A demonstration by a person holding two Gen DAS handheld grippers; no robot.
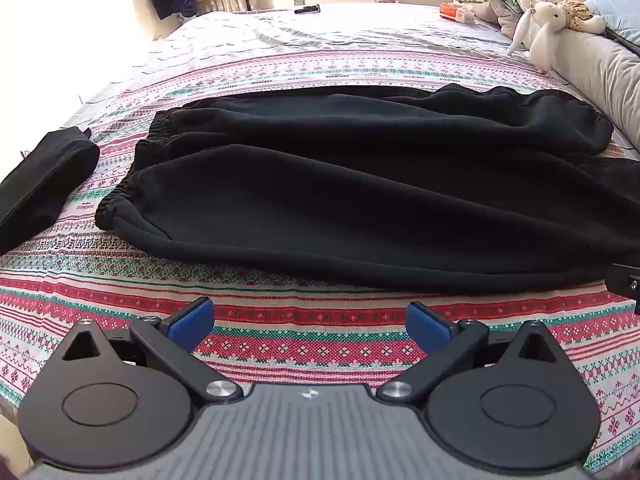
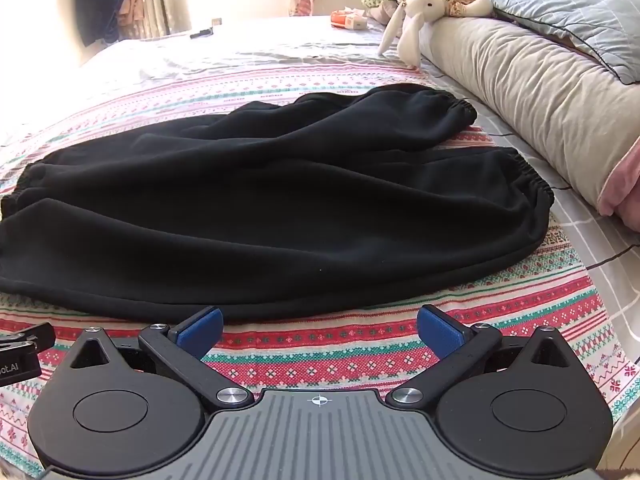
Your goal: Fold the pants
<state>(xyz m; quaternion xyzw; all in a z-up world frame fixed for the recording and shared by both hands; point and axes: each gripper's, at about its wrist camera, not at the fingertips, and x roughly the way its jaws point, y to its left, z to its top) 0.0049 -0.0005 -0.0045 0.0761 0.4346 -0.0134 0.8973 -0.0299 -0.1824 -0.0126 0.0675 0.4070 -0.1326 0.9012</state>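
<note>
Black pants [image 1: 360, 184] [image 2: 260, 208] lie spread flat across a bed with a red, green and white patterned sheet [image 1: 280, 340] [image 2: 320, 352]. They have elastic gathered edges at both their left and right ends. My left gripper [image 1: 310, 316] hovers over the sheet just short of the pants' near edge, open, with nothing between its blue pads [image 1: 192, 320]. My right gripper [image 2: 320, 320] is also open and bare, just in front of the same near edge, further right. Each view shows a bit of the other gripper at its side edge.
A black pouch [image 1: 44, 184] lies left of the pants. Along the right run a long beige bolster [image 2: 520, 80], a blue-grey pillow [image 2: 568, 8] and a white stuffed rabbit [image 2: 416, 12] [image 1: 548, 20]. An orange box [image 1: 452, 10] and a small dark object [image 1: 307, 9] sit far back.
</note>
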